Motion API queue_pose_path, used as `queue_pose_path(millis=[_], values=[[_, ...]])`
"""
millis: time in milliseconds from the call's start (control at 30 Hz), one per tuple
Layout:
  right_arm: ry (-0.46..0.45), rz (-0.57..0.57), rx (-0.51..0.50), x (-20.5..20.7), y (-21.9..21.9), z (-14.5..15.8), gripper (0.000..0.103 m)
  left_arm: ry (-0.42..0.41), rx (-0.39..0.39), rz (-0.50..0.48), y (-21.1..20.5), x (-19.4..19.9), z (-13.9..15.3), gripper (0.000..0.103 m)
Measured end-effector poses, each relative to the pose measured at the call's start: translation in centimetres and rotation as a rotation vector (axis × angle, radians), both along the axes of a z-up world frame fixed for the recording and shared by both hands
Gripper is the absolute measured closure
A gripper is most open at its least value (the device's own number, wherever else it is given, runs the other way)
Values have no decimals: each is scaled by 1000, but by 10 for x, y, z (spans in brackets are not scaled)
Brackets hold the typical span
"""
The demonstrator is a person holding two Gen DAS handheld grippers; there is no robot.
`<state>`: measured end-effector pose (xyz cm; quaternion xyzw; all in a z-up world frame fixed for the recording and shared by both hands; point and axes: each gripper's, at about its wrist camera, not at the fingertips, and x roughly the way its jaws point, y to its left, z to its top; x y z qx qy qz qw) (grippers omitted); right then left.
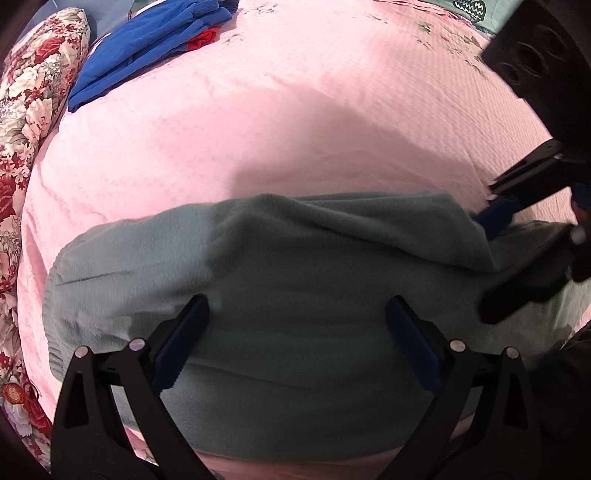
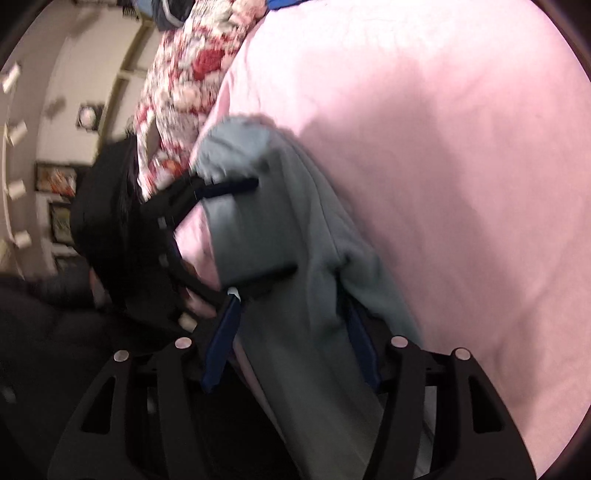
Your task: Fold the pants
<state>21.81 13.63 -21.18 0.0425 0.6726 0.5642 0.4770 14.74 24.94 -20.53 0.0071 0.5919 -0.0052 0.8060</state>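
Observation:
Grey-green fleece pants (image 1: 280,280) lie folded across the pink bedspread (image 1: 280,110). My left gripper (image 1: 297,306) is open, its two blue-padded fingers spread wide and resting on the cloth near the front. My right gripper (image 1: 491,254) enters from the right in the left wrist view, one finger over and one under the pants' right end. In the right wrist view the right gripper (image 2: 290,317) stands wide with the pants (image 2: 280,229) running between its fingers, and the left gripper (image 2: 275,225) shows open on the cloth beyond. That view is blurred.
A floral quilt (image 1: 22,122) runs along the bed's left side. Folded blue clothing (image 1: 147,40) with a red patch lies at the far left corner. A teal cloth with a zigzag print (image 1: 469,9) lies at the far right edge. A wall with pictures (image 2: 59,177) shows beyond the bed.

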Motion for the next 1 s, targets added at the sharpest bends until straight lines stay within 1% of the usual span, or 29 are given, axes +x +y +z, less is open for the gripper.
queue_pose_path(millis=[67, 133, 200, 233, 267, 300, 367, 400, 433, 500, 567, 600, 667, 733, 767, 833, 867, 933, 1000], values=[[34, -47, 35, 5, 6, -3, 42, 0, 0, 0, 0, 0, 0, 3], [11, -98, 66, 10, 8, 1, 42, 1, 0, -1, 0, 0, 0, 3], [-39, -170, 107, 22, 0, 11, 42, -1, 0, -2, 1, 0, 0, 3], [-48, -214, 121, 32, -7, 13, 42, -2, 1, 0, -3, 2, -1, 3], [-26, -239, 129, 39, -11, 10, 43, -5, 0, 0, -3, 2, -1, 3], [8, -271, 126, 48, -16, 5, 44, -8, -1, 1, -4, 3, -1, 3], [42, -294, 114, 56, -21, -6, 49, -13, -2, 1, -3, 2, -1, 3], [43, -289, 98, 57, -21, -12, 50, -15, -2, 1, -3, 2, -1, 3], [34, -286, 89, 56, -21, -15, 54, -16, -1, 1, -2, 2, -1, 3], [20, -282, 70, 57, -24, -13, 55, -16, -1, -3, -2, 3, -1, 3], [-38, -319, 48, 59, -36, -1, 55, -10, -3, -12, 0, 3, 1, 3], [-87, -358, 32, 61, -46, 9, 54, 0, 2, -19, 2, 4, 4, 3], [-149, -417, -3, 59, -61, 24, 53, -17, 22, -24, 7, 2, 14, 4], [-199, -423, 28, 49, -70, 43, 52, -87, 34, -31, 19, -2, 35, 4], [-213, -411, 58, 37, -71, 54, 52, -112, 38, -31, 25, -3, 43, 4], [-213, -373, 82, 17, -65, 57, 52, -149, 54, -19, 42, -5, 52, 3], [-220, -351, 81, 3, -59, 55, 52, -153, 60, -13, 47, -5, 51, 3], [-238, -329, 40, -21, -51, 40, 52, -141, 81, 17, 65, -6, 41, 3], [-237, -353, -18, -35, -57, 24, 52, -114, 66, 44, 82, -5, 26, 3]])
